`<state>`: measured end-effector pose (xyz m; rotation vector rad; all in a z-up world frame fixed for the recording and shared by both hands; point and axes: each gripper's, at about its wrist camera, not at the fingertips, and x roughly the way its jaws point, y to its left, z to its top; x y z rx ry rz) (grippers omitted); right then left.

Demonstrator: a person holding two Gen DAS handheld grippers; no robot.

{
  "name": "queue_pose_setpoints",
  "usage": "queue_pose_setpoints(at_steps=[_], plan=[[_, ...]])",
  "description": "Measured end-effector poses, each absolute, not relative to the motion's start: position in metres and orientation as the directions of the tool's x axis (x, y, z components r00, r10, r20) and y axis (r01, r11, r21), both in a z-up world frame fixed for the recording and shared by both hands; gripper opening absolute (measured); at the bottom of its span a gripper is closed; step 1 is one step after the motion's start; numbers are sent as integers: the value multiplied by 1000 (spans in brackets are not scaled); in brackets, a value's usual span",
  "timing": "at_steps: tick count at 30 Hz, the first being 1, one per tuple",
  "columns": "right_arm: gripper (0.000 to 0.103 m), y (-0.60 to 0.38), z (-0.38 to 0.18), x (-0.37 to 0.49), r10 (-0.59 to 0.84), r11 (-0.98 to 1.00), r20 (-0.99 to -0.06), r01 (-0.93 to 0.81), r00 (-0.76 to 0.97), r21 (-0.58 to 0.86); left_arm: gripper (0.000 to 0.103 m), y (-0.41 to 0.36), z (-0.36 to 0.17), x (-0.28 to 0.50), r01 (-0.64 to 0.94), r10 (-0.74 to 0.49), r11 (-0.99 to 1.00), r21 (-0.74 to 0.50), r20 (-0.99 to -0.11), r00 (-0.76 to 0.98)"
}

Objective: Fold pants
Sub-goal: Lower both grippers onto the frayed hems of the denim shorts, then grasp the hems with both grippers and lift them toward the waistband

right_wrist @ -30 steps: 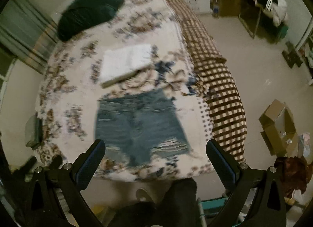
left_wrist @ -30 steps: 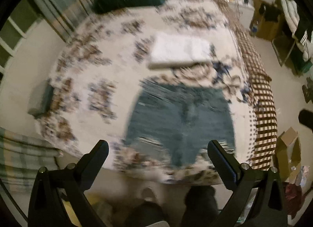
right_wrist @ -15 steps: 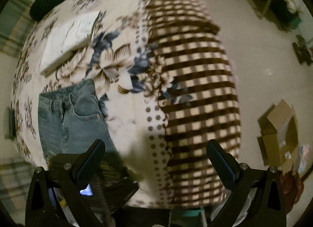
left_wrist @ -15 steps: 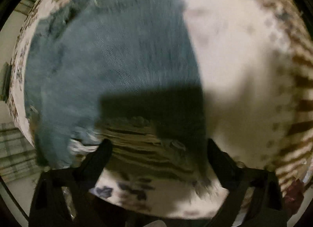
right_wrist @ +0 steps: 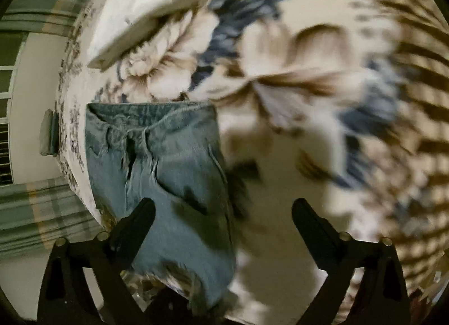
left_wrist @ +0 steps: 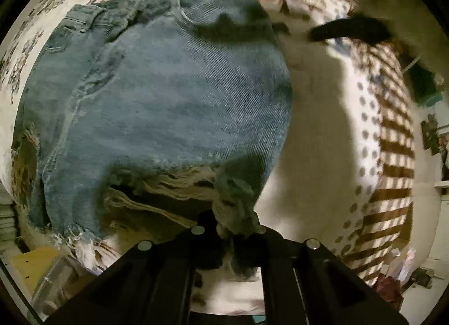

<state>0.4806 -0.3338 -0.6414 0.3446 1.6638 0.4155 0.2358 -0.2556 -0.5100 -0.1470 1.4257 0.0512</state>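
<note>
Blue denim shorts (left_wrist: 168,106) with frayed hems lie spread on a floral bedspread (left_wrist: 314,134). My left gripper (left_wrist: 233,229) is shut on the frayed hem of the shorts' right leg at the near edge of the bed. In the right wrist view the shorts (right_wrist: 168,162) lie at lower left, waistband away from me. My right gripper (right_wrist: 223,212) is open, low over the right edge of the shorts, its left finger (right_wrist: 137,218) over the denim and its right finger (right_wrist: 308,221) over the bedspread.
A folded white cloth (right_wrist: 146,8) lies on the bed beyond the shorts. The brown checked part of the bedspread (left_wrist: 393,156) falls away on the right. Striped green curtains (right_wrist: 36,212) hang to the left of the bed.
Both grippers have dropped from high above the bed down to the shorts. My left gripper has shut on the frayed hem. My right gripper has swung back over the shorts' right edge.
</note>
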Motion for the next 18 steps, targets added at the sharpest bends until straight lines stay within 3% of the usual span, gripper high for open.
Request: queue_pose_setpoints(at_steps=[2,3,4,5,10,18], plan=[[52,-325,-661,494,445,893,-882,4,-157,450,3,-245,-497,235,-130,-78,987,-99,-984,159],[40,-323,-665,499,436,898,-888,10,-145,440,3,-239,-491,235,-132,-92,985,-115,-982,168],[17,-320,-663,501,422,905,-897,7,-134,425,3,-231,-482,235,-133,-107,982,-132,-978,180],[11,-318,-660,502,409,911,-904,1,-126,412,3,-224,-473,235,-133,-118,981,-145,-974,192],[8,-307,-610,495,369,929,-928,2,-53,369,3,-155,-430,228,-120,-175,969,-215,-945,276],[7,-213,-530,482,381,925,-924,-2,37,381,3,-42,-403,218,-202,-156,947,-249,-909,387]])
